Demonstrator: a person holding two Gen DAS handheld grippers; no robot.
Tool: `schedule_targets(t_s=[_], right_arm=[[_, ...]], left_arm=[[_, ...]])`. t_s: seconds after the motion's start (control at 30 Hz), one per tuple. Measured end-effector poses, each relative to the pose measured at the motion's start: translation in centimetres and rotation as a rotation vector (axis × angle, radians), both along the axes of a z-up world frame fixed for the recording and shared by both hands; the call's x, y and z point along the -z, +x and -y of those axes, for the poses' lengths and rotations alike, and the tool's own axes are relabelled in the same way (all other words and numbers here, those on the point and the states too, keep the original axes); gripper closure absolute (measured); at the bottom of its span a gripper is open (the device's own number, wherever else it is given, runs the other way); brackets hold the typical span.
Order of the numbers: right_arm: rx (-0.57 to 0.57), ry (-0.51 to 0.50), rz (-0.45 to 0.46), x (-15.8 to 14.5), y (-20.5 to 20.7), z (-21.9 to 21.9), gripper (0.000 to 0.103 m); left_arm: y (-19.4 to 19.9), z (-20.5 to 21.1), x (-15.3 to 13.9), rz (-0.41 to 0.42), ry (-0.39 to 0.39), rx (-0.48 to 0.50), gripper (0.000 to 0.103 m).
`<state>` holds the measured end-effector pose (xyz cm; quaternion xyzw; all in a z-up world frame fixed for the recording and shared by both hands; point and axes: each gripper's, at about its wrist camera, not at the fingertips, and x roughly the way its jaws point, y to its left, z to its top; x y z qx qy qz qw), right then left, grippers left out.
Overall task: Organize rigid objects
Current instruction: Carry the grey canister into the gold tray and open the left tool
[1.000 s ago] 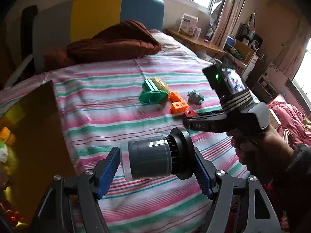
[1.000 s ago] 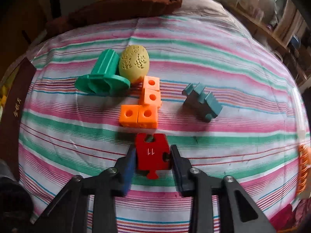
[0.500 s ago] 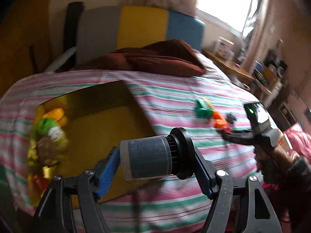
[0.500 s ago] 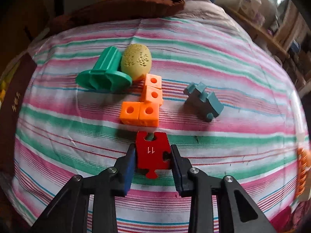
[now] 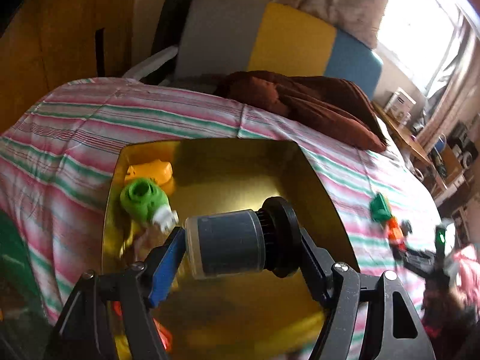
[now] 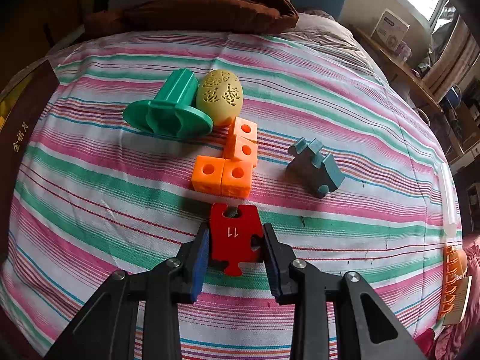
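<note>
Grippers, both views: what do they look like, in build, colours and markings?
Left gripper and right gripper match: two black angular fingers with cut-out slots and silver screw heads, ending in blue ribbed pads. No cables show on the fingers. In the left wrist view the right gripper's body is blurred, black with a green light on top.

right gripper [image 5: 420,258] just a smeared dark shape at the left view's edge, toys by it [image 5: 387,219] too blurry to sort, box [image 5: 210,150] bottom corner hidden behind the left gripper's fingers [image 5: 168,258], orange rack thing [image 6: 453,282] cut off at the right view's edge
</note>
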<state>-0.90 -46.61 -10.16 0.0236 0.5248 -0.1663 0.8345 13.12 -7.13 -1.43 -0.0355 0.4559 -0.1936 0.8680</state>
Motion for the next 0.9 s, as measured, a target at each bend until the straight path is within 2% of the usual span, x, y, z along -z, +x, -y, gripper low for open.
schedule_targets(t_s=[0.23, 0.53, 0.77, 0.9], right_arm=[[-0.009, -0.007, -0.002, -0.2, -0.1, -0.3, 0.07], [-0.014, -0.012, -0.004, -0.1, 0.1, -0.3, 0.07], [-0.015, -0.016, -0.005, -0.1, 0.1, -0.3, 0.07], [-0.015, -0.015, -0.005, -0.1, 0.1, -0.3, 0.07]], left_arm=[[6.3, 0.9, 2.4, -0.087, 0.027, -0.033, 0.03], [11.5, 1.6, 5.3, -0.187, 0.026, -0.085, 0.03], [14.0, 2.6, 7.0, -0.211, 0.063, -0.115, 0.03], [14.7, 2.8, 7.1, -0.187, 0.093, -0.131, 0.03]])
